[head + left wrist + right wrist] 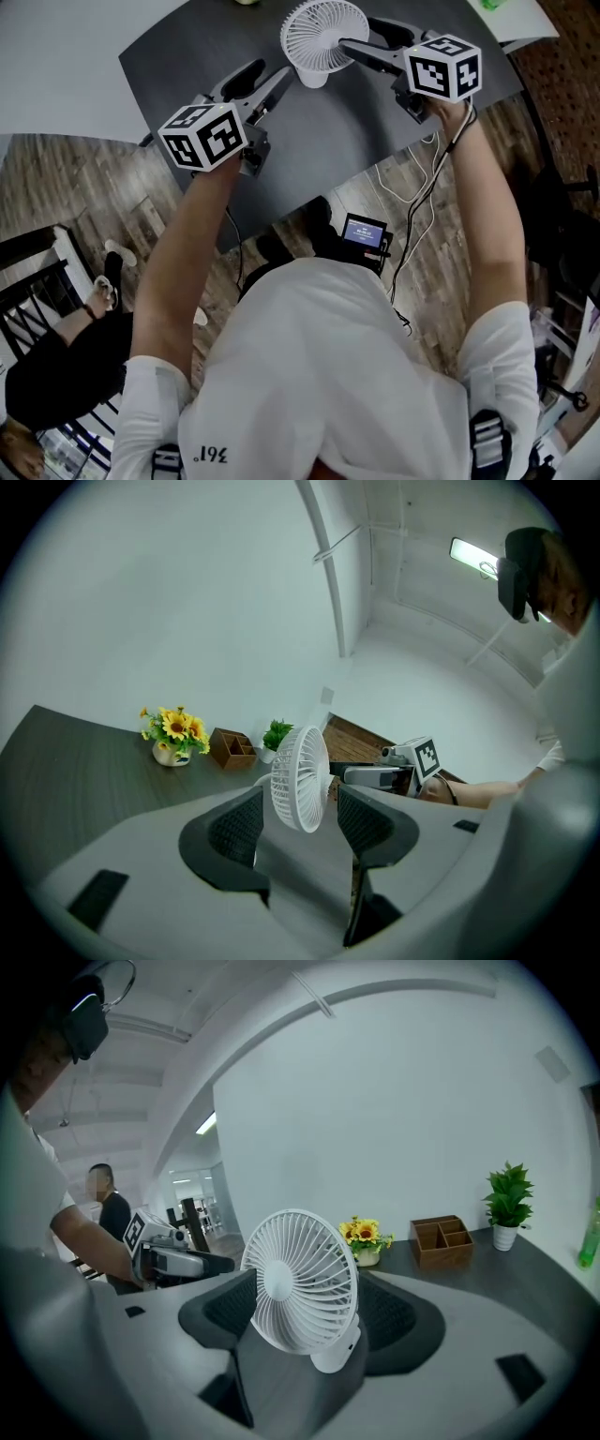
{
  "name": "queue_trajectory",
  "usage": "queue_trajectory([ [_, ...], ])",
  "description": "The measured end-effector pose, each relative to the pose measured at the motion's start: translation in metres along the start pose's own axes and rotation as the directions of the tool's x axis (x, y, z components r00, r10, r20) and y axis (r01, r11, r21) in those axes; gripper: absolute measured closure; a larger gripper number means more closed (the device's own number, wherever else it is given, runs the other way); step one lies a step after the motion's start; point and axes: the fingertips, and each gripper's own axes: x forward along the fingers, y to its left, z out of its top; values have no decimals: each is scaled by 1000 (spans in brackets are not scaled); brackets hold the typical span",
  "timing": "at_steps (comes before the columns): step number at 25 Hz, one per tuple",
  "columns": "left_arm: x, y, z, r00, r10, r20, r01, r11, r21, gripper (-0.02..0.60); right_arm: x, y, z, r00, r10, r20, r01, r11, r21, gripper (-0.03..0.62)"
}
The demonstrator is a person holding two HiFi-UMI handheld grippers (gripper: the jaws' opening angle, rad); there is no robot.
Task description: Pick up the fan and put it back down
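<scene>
Approaching step: I judge this as the reach before the lift, with both tools brought up to the fan (pixel 323 36) and nothing clamped yet.
Left gripper (pixel 270 77): jaws spread wide and holding nothing. Its own view sees the fan edge-on through the gap, just beyond the tips.
Right gripper (pixel 361 36): jaws likewise spread wide. The fan head sits in the gap between the ribbed pads, and I see no pad pressing on it.
Fan position: standing on its base on the dark table (pixel 328 131), well in from the near edge, between the two grippers.
Fan axis: the long axis is upright, with the base down and the round grille on top.
Fan facing: the flat grille face with its round hub turns toward the right gripper, so the disc lies edge-on to the left one.
Next move: I judge that one pair of jaws must close squarely on the neck or base rather than the thin grille. It should then lift straight up so the fan stays upright for setting down.
Risk: as I read it, a pinch on the grille could bend it or tip the fan.
Farther back: a sunflower pot (pixel 173 735), a wooden organiser (pixel 232 748) and a small green plant (pixel 276 736) stand in a row on the table by the white wall, well apart from the fan.
</scene>
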Motion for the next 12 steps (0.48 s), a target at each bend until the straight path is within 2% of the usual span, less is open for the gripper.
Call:
queue_trajectory([
  [6,-18,-6,-1,1000,-13,11,13,1000,-3,321,-24,5,-15,997,-71,8,71,997,29,275],
  [12,-29,-19,-12,998,-45,-36,45,999,7,338,-42,12,-27,991,-134,2,133,990,50,275],
])
